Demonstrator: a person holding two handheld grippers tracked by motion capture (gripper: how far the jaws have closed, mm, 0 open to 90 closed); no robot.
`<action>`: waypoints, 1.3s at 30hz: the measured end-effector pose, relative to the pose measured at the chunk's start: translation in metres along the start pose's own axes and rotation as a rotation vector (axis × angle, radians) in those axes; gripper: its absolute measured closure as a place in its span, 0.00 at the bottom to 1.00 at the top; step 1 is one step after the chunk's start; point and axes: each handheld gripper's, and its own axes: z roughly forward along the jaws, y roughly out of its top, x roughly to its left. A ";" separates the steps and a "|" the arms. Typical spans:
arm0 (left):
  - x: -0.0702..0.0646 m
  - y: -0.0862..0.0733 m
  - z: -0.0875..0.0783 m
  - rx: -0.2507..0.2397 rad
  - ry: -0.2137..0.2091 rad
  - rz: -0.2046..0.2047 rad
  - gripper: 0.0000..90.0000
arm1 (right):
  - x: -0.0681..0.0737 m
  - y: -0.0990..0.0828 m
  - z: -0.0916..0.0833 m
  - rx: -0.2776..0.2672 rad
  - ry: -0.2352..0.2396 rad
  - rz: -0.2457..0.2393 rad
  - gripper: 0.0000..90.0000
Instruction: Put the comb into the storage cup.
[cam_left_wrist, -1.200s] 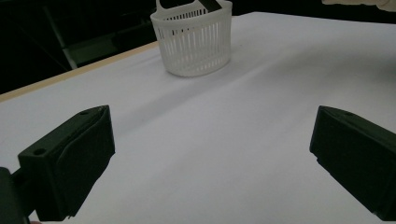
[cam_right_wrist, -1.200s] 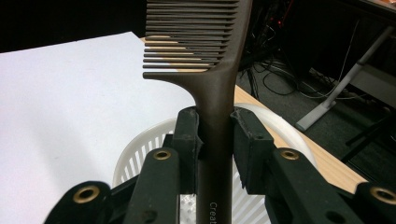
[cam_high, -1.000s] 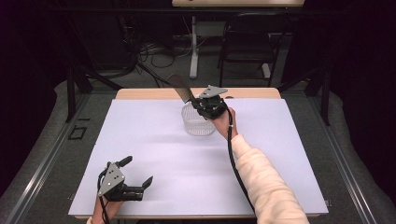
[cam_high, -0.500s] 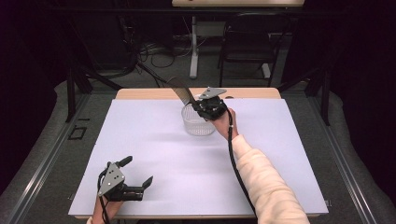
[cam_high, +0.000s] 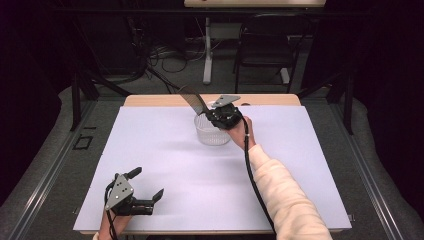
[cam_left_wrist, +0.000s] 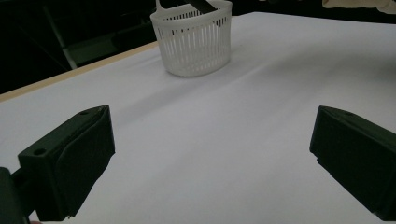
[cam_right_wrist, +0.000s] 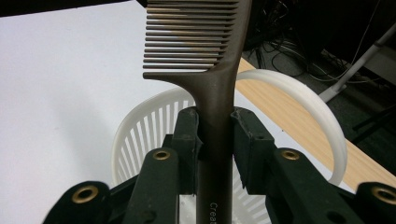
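Observation:
A dark brown comb (cam_right_wrist: 212, 88) is clamped by its handle between the jaws of my right gripper (cam_right_wrist: 215, 140), teeth end pointing away from me. Seen from the high view, that right gripper (cam_high: 212, 112) hangs over a small white slatted basket (cam_high: 210, 135) at the far middle of the table, and the comb (cam_high: 192, 100) slants up to the left beyond the rim. The basket (cam_right_wrist: 140, 135) and its arched handle (cam_right_wrist: 322, 116) lie right under the jaws. My left gripper (cam_high: 147, 184) rests open near the front left edge, its jaws wide apart with nothing between them; the basket (cam_left_wrist: 194, 39) stands far ahead of it.
A white sheet (cam_high: 165, 150) covers the wooden table (cam_high: 150, 100). Beyond the far edge are dark floor, cables and a white stand leg (cam_high: 206, 50). The person's cream sleeve (cam_high: 285, 200) reaches in from the bottom right.

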 end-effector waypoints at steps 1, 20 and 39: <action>0.000 0.000 0.000 -0.001 0.000 -0.001 0.00 | 0.000 0.000 0.000 0.003 0.001 0.000 0.80; 0.000 0.000 0.000 0.000 0.000 0.001 0.00 | 0.002 -0.001 0.005 0.054 0.009 -0.036 0.80; 0.000 0.000 0.000 0.000 0.000 0.003 0.00 | 0.000 0.001 0.002 0.050 0.002 -0.043 0.72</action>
